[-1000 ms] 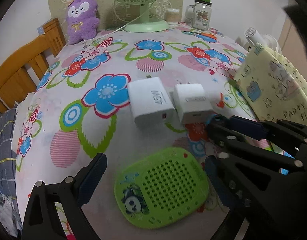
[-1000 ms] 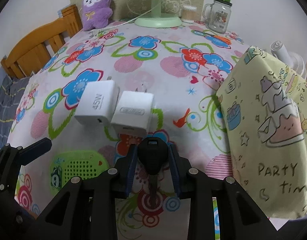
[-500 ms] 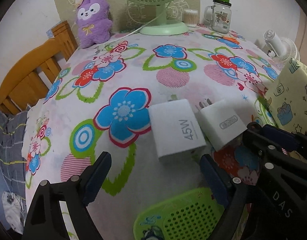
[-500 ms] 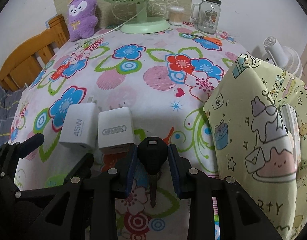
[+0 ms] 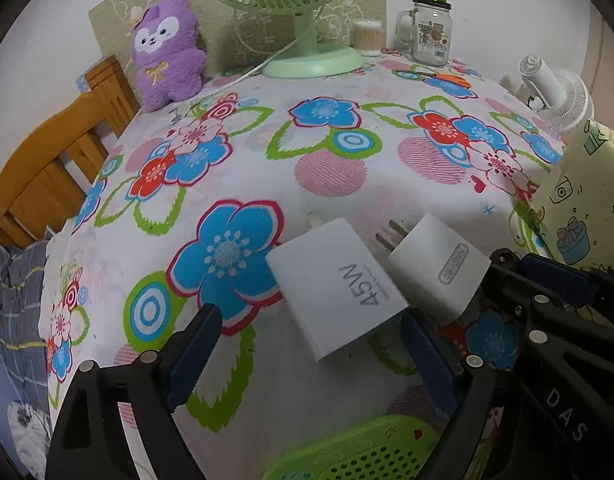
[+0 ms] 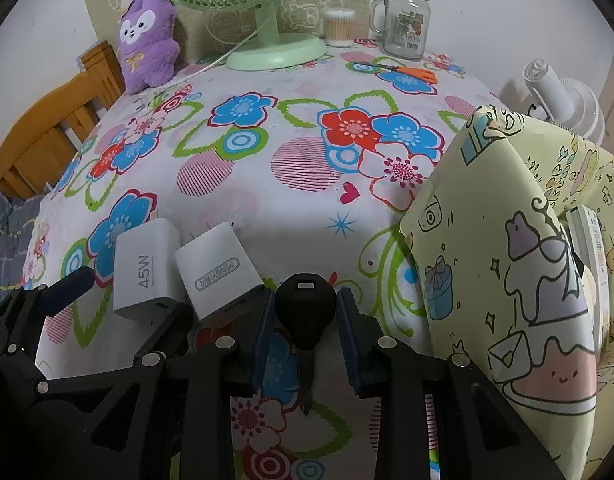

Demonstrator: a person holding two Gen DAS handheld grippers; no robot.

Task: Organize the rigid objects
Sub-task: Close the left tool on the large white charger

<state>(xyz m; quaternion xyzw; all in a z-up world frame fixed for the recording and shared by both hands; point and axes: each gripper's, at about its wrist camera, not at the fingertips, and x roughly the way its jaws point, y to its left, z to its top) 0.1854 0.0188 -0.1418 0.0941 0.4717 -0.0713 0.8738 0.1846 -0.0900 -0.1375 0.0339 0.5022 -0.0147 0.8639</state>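
Note:
A white 45W charger (image 5: pixel 339 284) lies flat on the flowered tablecloth (image 5: pixel 331 168), and a smaller white charger (image 5: pixel 439 268) rests against its right side. My left gripper (image 5: pixel 309 350) is open low over the cloth. The 45W charger's near end lies between its blue pads, close to the right one, and neither pad presses on it. A green perforated case (image 5: pixel 367 452) lies just under that gripper. My right gripper (image 6: pixel 305 316) is shut on a black key (image 6: pixel 305 308), blade hanging down, beside the chargers. A pale yellow cartoon bag (image 6: pixel 507 260) stands to the right.
At the back of the table stand a green fan (image 5: pixel 311 60), a purple plush toy (image 5: pixel 167 48), a glass jar (image 5: pixel 429 32) and a tub of cotton swabs (image 5: pixel 369 38). Orange scissors (image 6: pixel 411 72) lie near the jar. A small white fan (image 5: pixel 555 96) and a wooden chair (image 5: pixel 55 160) flank the table.
My left gripper has moved forward off the green case to the chargers, and its jaws have narrowed a little around the 45W charger. The right gripper, still holding the key, shifted slightly.

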